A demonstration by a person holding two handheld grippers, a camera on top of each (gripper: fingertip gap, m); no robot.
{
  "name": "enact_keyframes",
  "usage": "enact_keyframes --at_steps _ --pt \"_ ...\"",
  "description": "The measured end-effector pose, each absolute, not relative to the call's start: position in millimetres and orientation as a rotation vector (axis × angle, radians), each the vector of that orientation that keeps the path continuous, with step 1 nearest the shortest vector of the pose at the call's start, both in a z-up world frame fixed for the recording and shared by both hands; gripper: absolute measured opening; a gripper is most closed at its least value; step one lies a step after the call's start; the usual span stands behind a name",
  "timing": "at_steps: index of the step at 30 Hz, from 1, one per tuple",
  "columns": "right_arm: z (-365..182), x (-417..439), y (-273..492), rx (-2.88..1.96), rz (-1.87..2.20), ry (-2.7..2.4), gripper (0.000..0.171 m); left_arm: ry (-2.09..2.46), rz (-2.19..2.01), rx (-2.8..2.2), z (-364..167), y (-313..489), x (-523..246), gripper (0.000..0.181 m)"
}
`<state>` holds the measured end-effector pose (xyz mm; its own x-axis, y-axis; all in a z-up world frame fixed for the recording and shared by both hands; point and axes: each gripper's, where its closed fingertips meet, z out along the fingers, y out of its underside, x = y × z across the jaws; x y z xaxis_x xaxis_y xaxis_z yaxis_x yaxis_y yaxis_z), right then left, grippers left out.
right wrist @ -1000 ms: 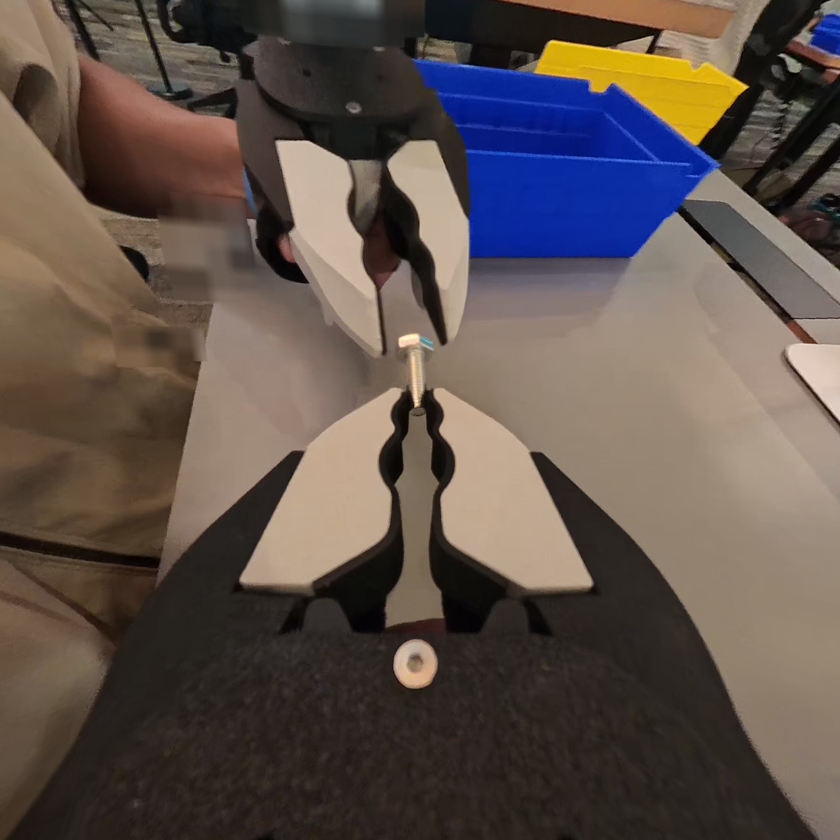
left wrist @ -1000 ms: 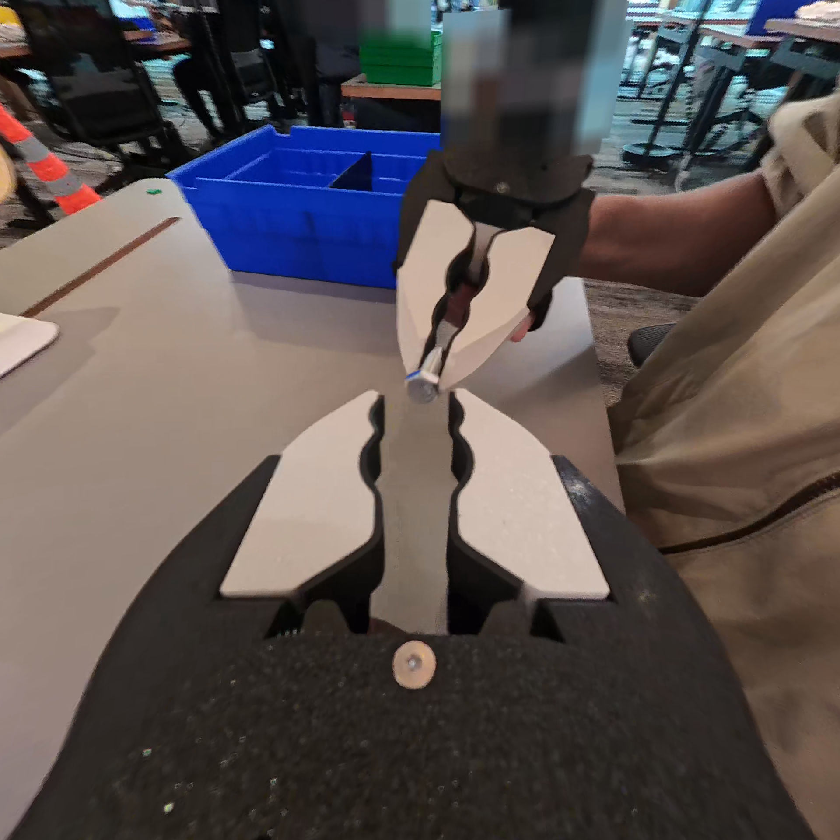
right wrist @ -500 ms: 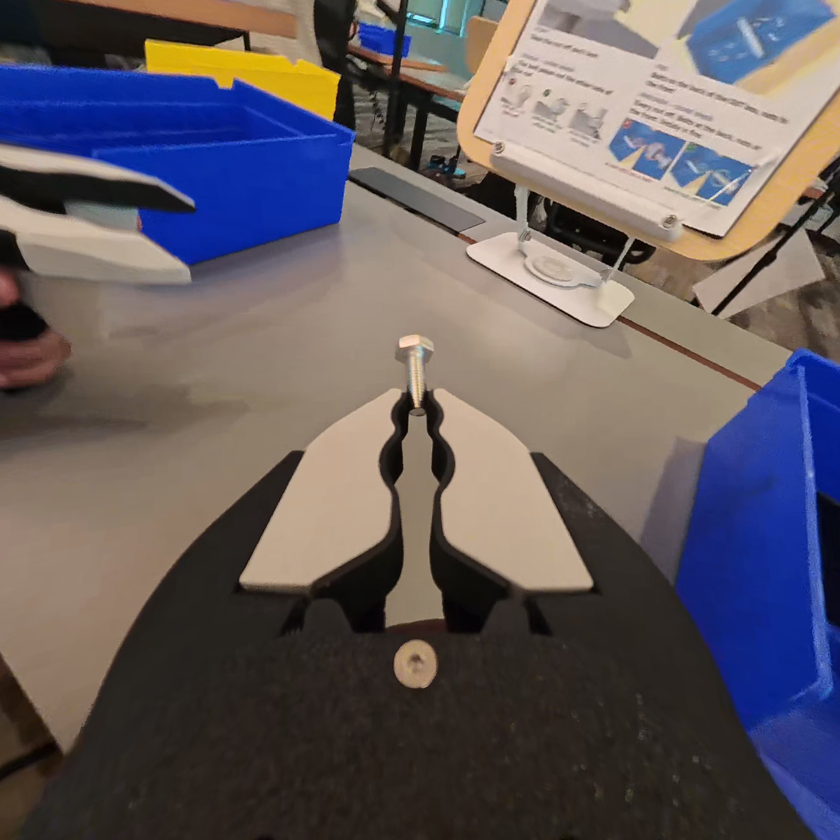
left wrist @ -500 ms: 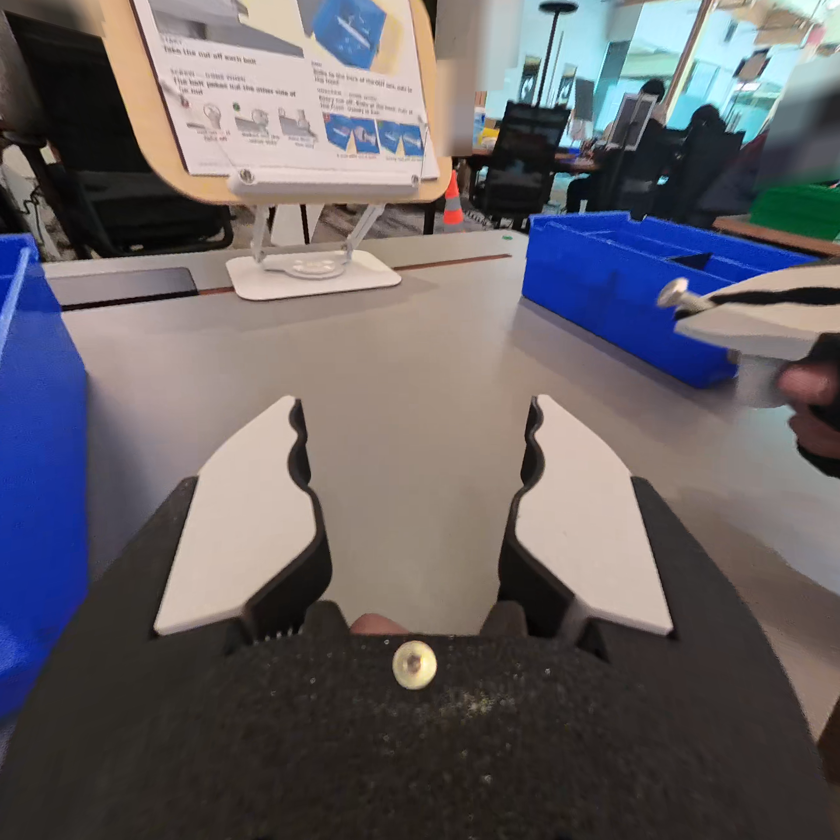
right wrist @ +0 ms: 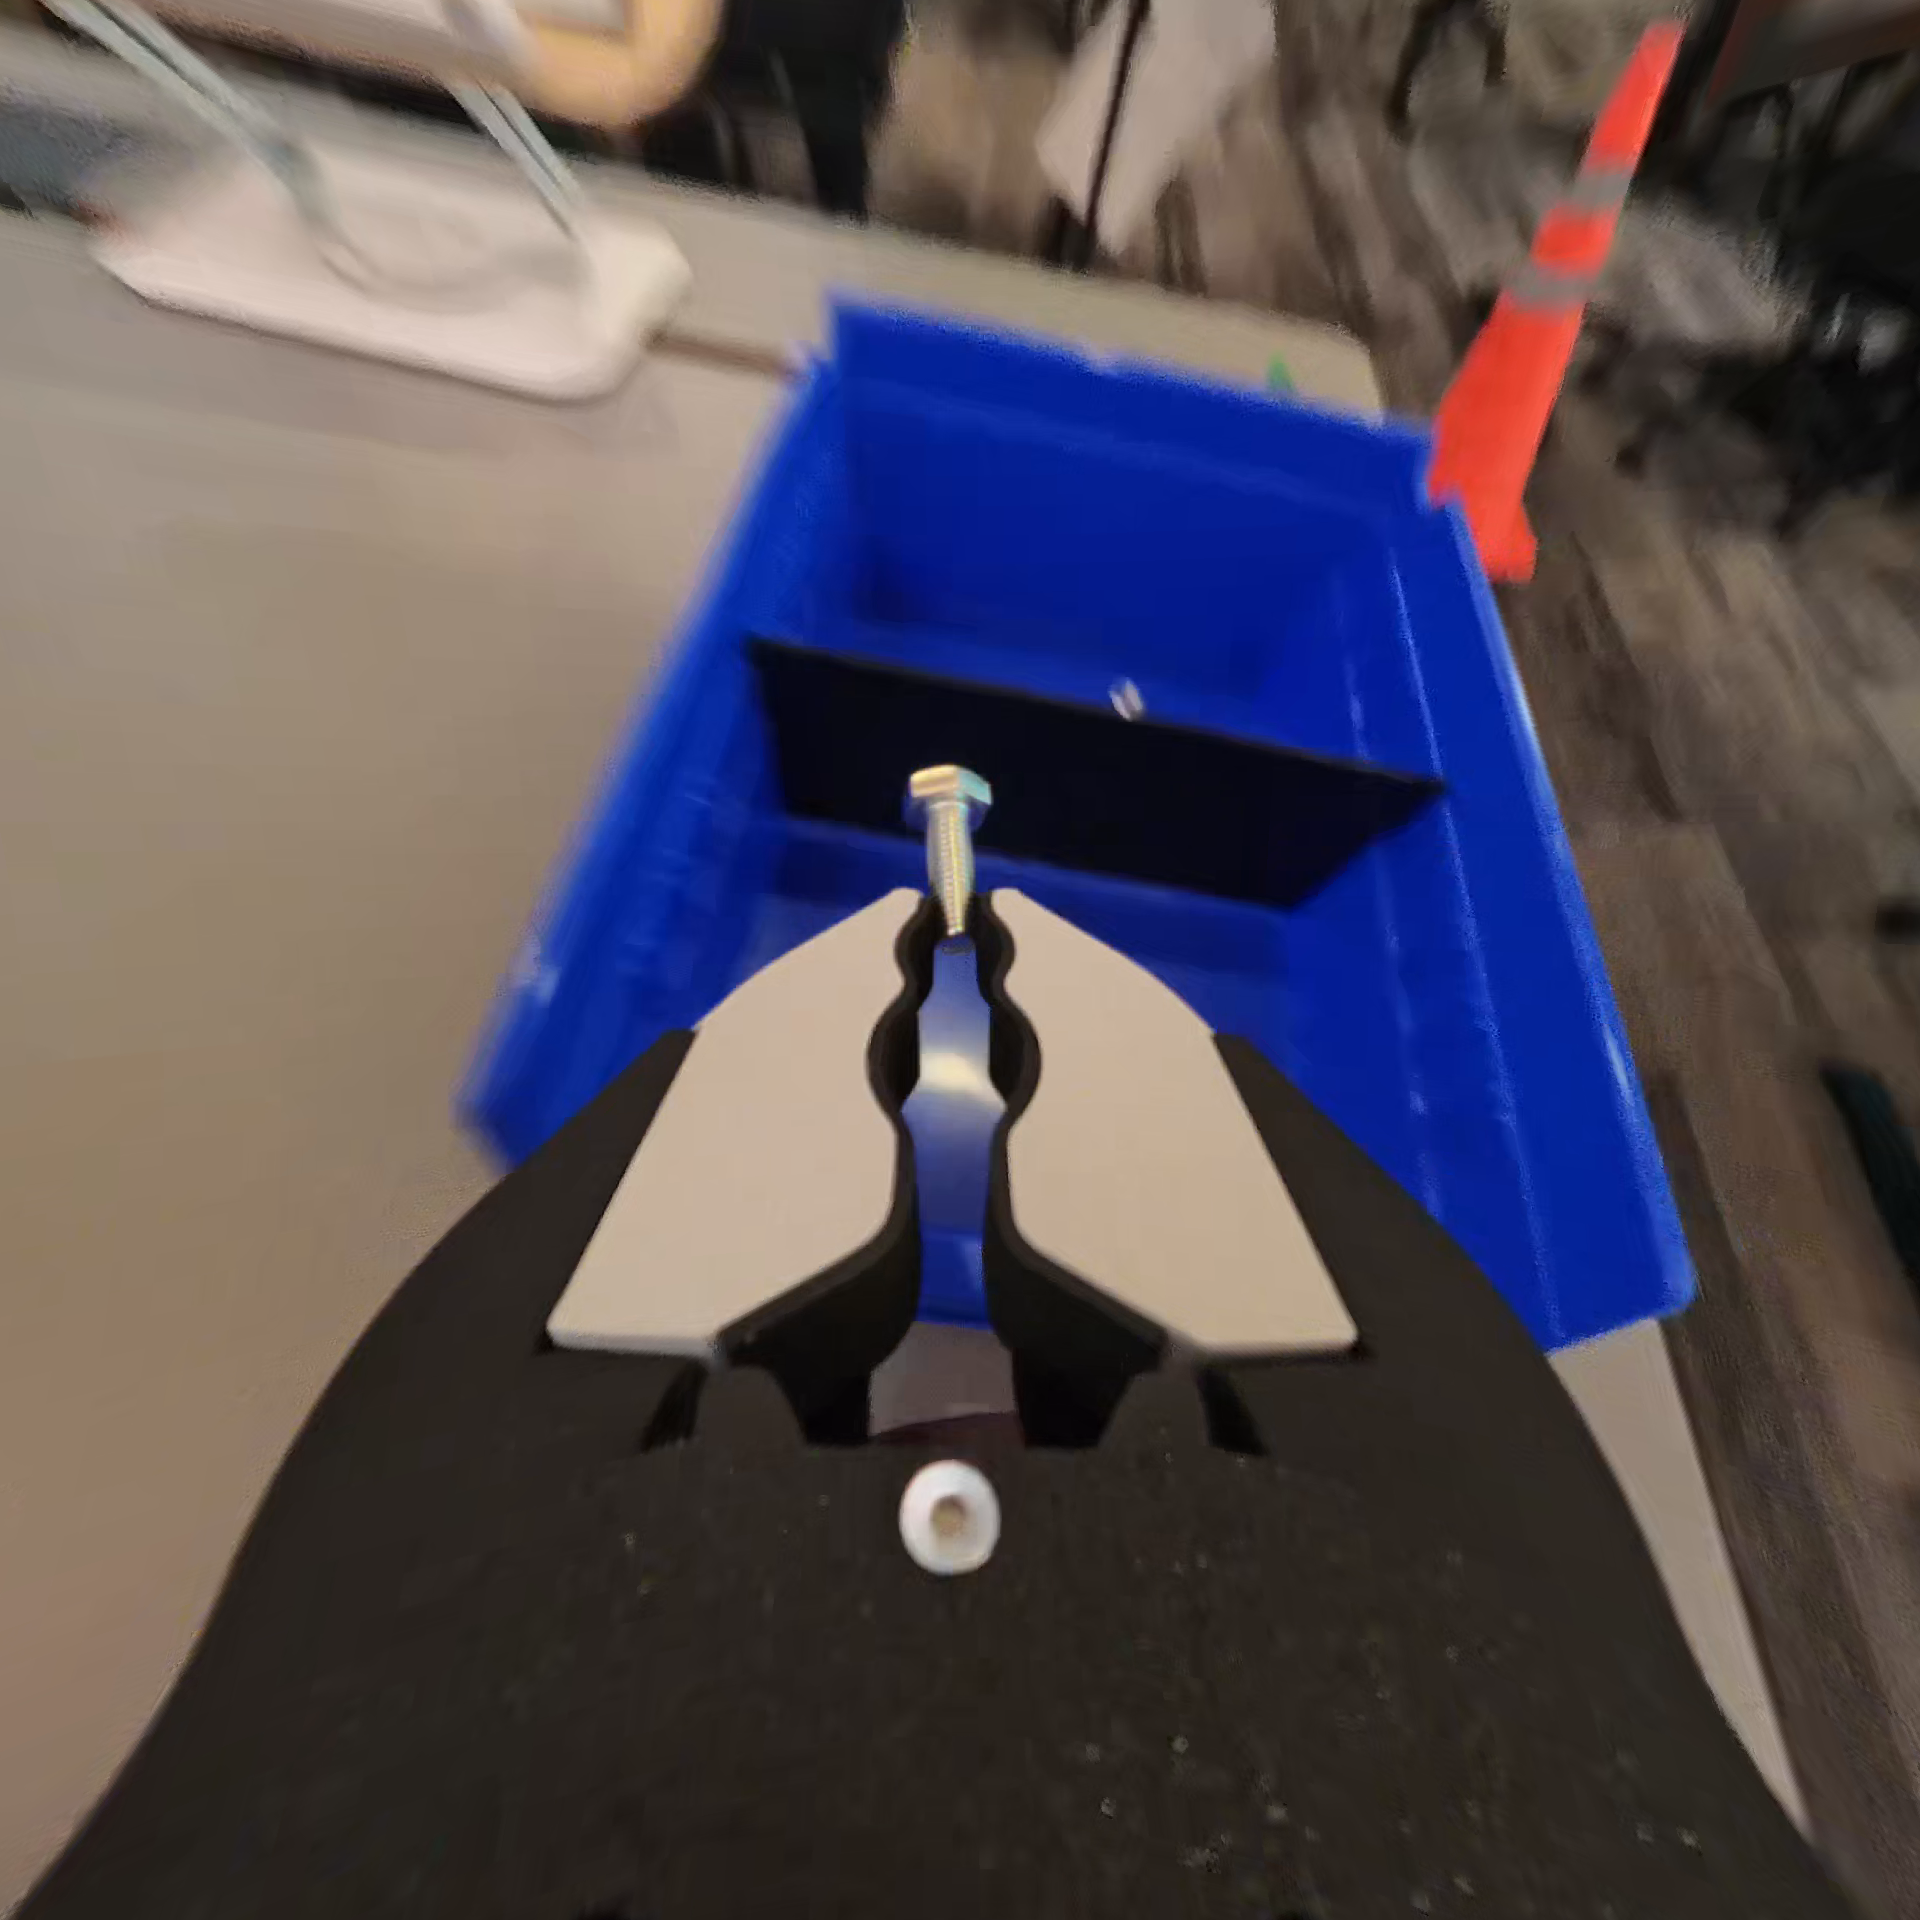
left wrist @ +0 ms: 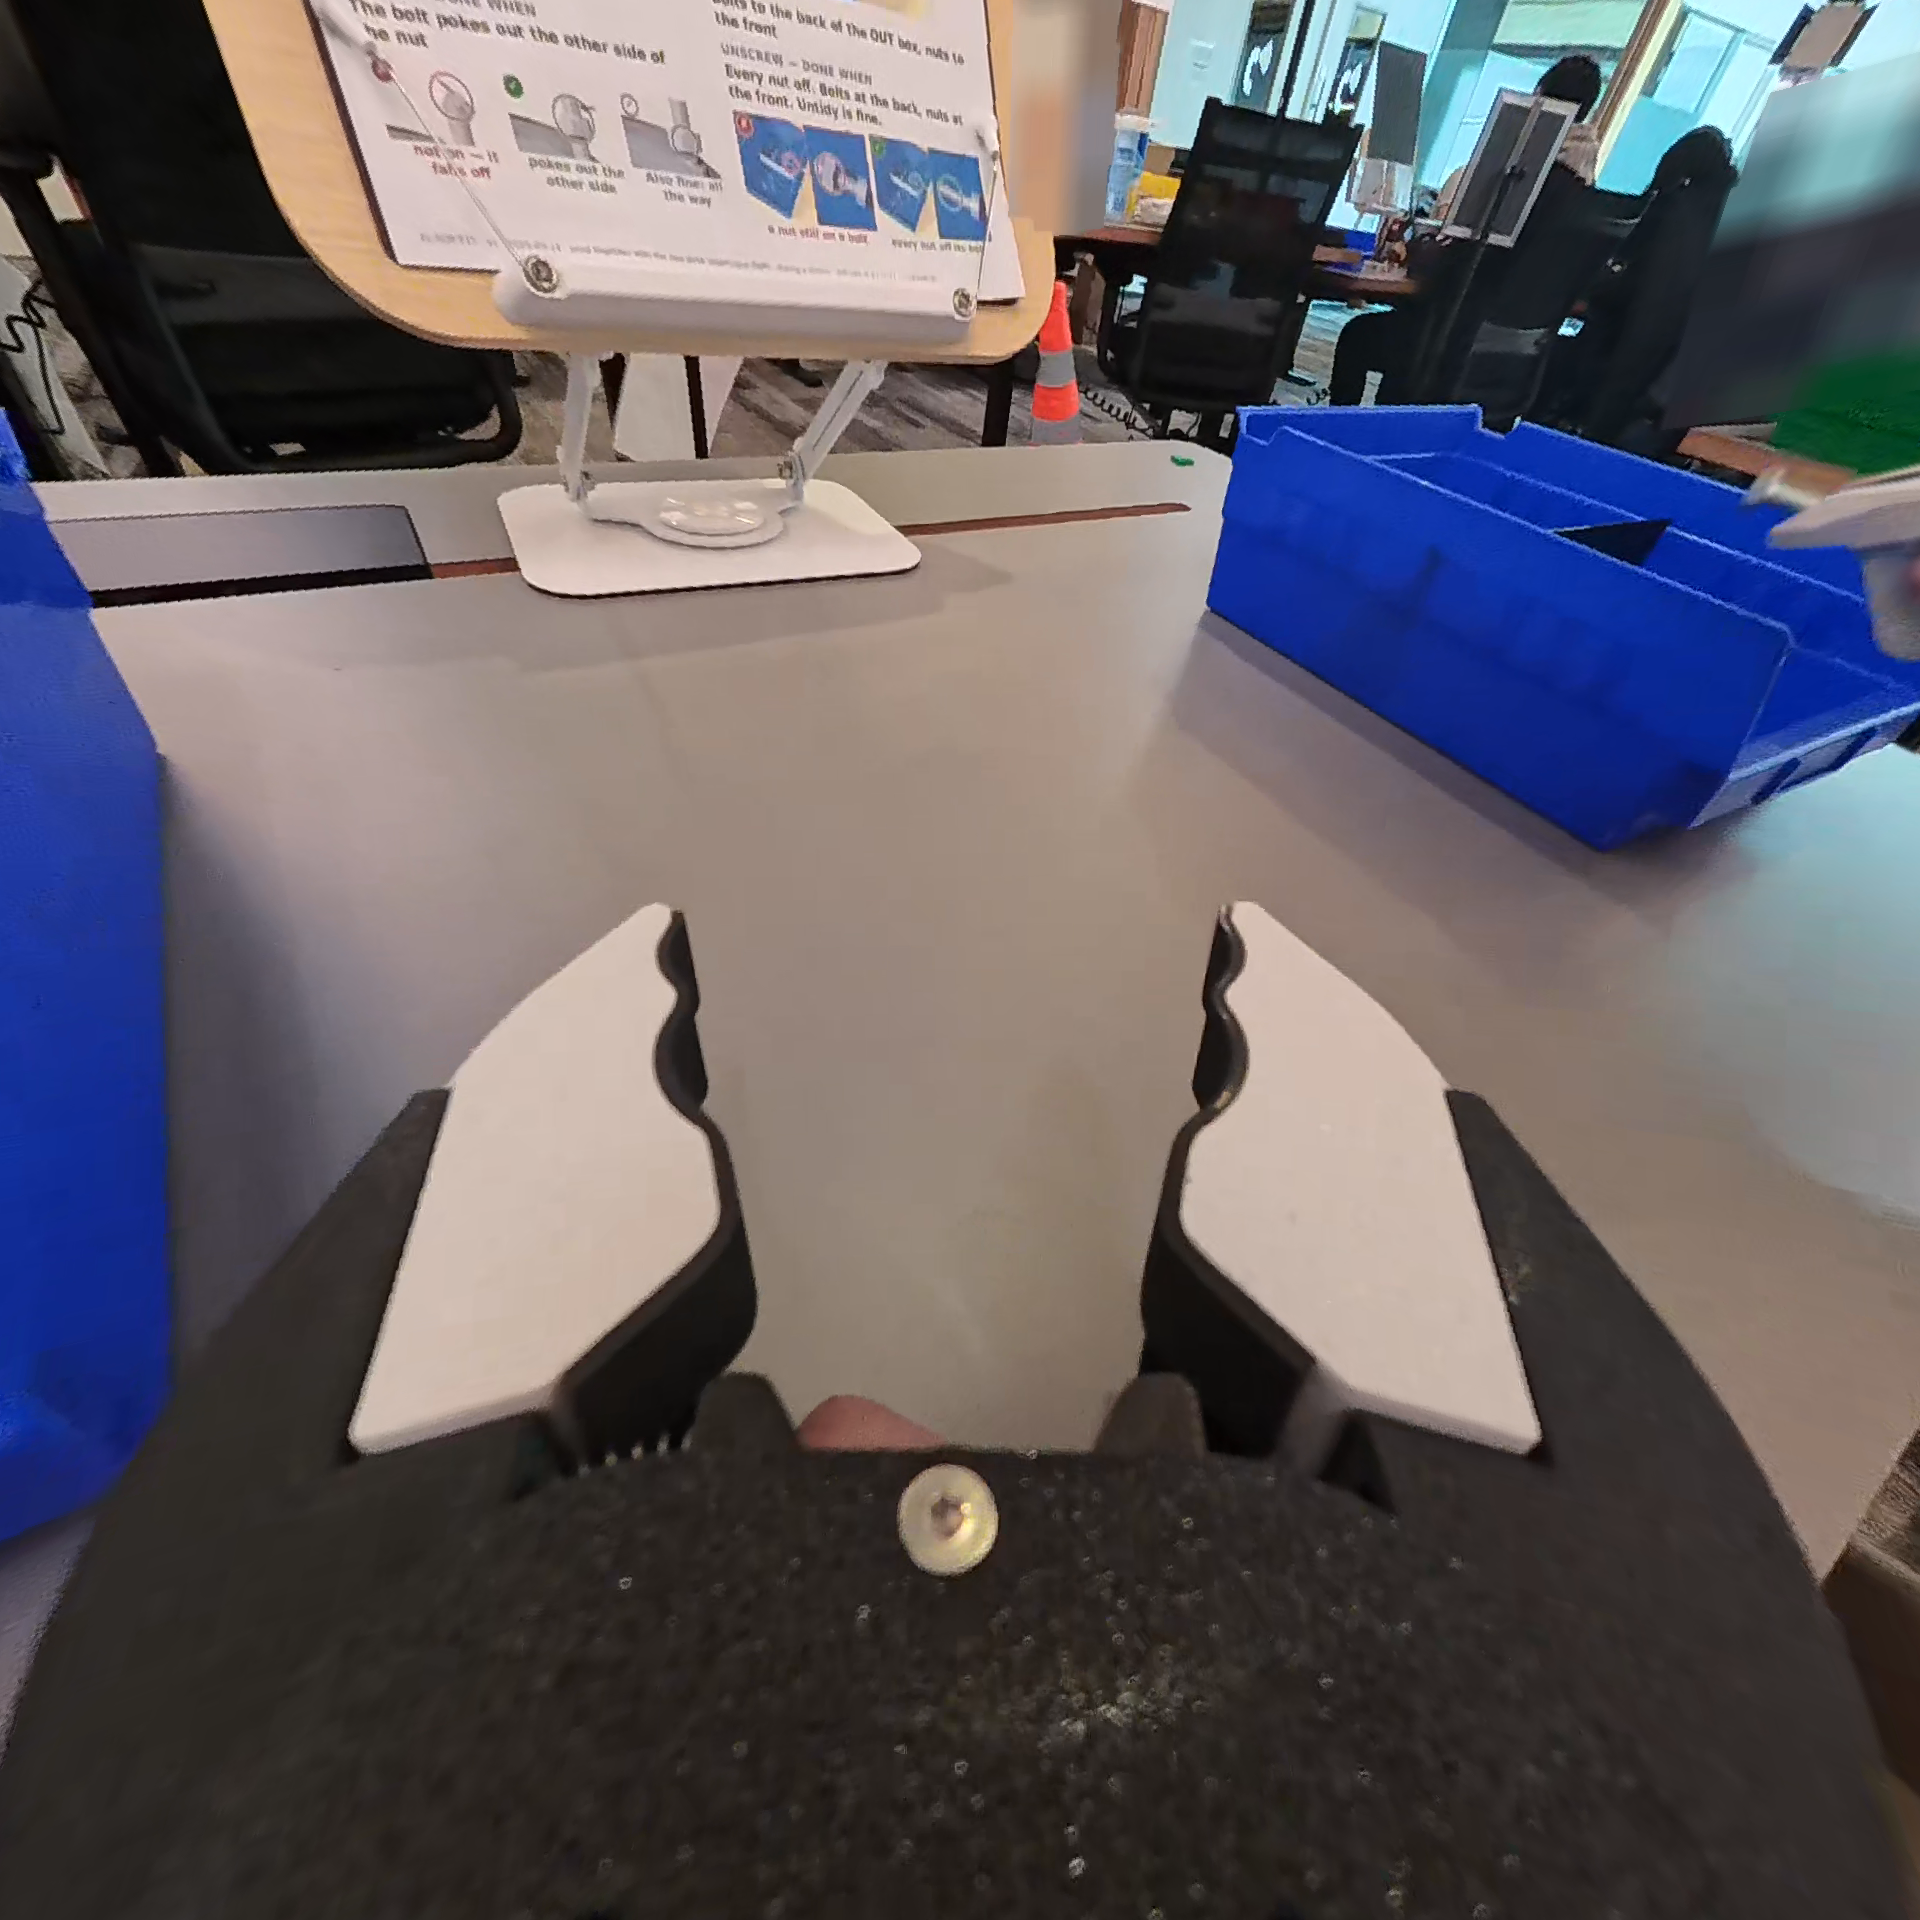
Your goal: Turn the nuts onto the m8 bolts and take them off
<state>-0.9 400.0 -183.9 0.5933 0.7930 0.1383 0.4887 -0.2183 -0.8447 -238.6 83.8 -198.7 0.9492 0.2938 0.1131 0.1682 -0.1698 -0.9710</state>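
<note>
Left wrist view: left gripper (left wrist: 951, 940) spread wide over the bare grey table (left wrist: 935, 790), holding nothing; a blue bin (left wrist: 1507, 665) off to the right.
Right wrist view: right gripper (right wrist: 954, 909) clamped on the bolt (right wrist: 950, 847), head up past the fingertips, above the divided blue bin (right wrist: 1455, 935).

Motion blur smears the right wrist view's background; a tiny silvery piece (right wrist: 1124, 698) in the divided blue plastic bin (right wrist: 1455, 935) cannot be identified
</note>
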Motion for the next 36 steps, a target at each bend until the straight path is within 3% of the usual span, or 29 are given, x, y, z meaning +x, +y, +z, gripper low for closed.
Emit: enact_keyframes --at_steps 8,16,17,20,22,26,30,36 --pt "-276 21 467 -2.366 0.12 -1.288 0.008 -0.386 0.107 -1.784 -204 80 -243 0.088" --pt "-286 17 476 -2.408 0.04 -1.293 0.009 -0.394 0.092 -1.808 -208 78 -245 0.084" --pt "-285 18 478 -2.404 0.02 -1.284 0.012 -0.394 0.09 -1.807 -208 78 -245 0.083" --pt "-278 20 479 -2.379 0.009 -1.25 0.045 -0.391 0.083 -1.812 -209 79 -243 0.082" --pt "-263 19 472 -2.335 0.059 -1.21 0.05 -0.398 0.075 -1.814 -210 80 -244 0.082" --pt "-186 0 431 -2.009 0.153 -1.112 0.061 -0.407 0.106 -1.809 -207 79 -248 0.081" --pt "-119 -54 332 -1.559 0.428 -1.093 0.064 -0.434 0.115 -1.791 -205 81 -251 0.081" --pt "-141 -102 219 -1.377 0.669 -1.112 0.074 -0.477 0.095 -1.761 -202 86 -252 0.081"
